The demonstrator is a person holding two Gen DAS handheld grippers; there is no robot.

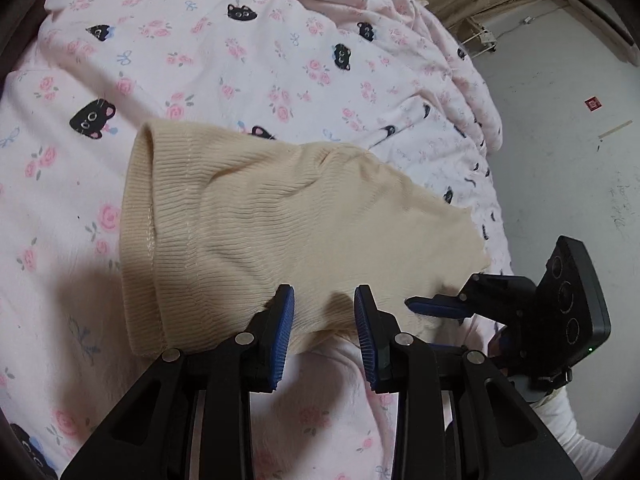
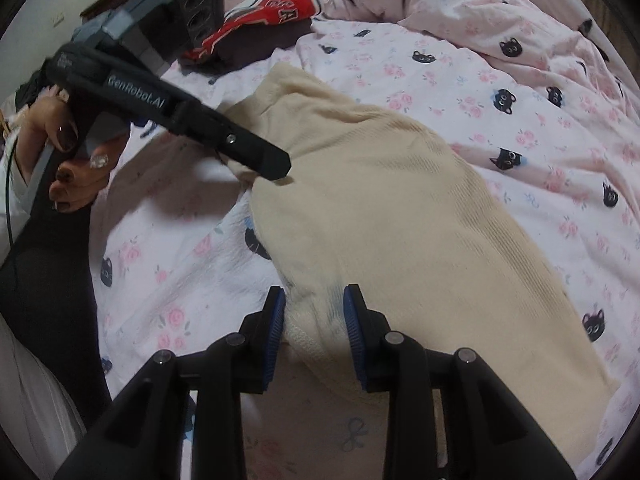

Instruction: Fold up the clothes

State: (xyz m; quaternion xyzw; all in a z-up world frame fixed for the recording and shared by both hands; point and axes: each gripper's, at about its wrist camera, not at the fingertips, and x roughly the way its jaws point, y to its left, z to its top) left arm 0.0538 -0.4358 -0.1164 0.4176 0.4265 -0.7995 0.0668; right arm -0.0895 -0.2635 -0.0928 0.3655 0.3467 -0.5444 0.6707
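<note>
Blue-padded fingers of the left gripper [image 1: 324,300] stand spread apart over the near edge of a cream ribbed garment [image 1: 280,220], with a fold of the cloth humped up between them; neither pad presses the knit. From the left wrist view the garment lies flat on a pink bedsheet [image 1: 200,60] printed with roses and black cat faces, its thick hemmed band turned toward the left of the picture and its body running to the right edge of the bed. Just right of the garment's near corner the right gripper [image 1: 436,307] reaches in, one blue finger lying against the cloth; from this side I cannot tell how wide it stands.

From the right wrist view the right gripper [image 2: 314,300] is plainly spread, its two pads either side of a bunched seam at the garment's [image 2: 400,220] near end, not clamped on it. Farther off, the left gripper's black finger tip [image 2: 276,164] rests at the garment's left edge, and a hand [image 2: 76,160] with dark polished nails grips its handle. Beyond, near the bed's far side, lies a red and white garment [image 2: 272,8] on something dark. A rumpled pink quilt [image 2: 520,20] fills the upper right.
</note>
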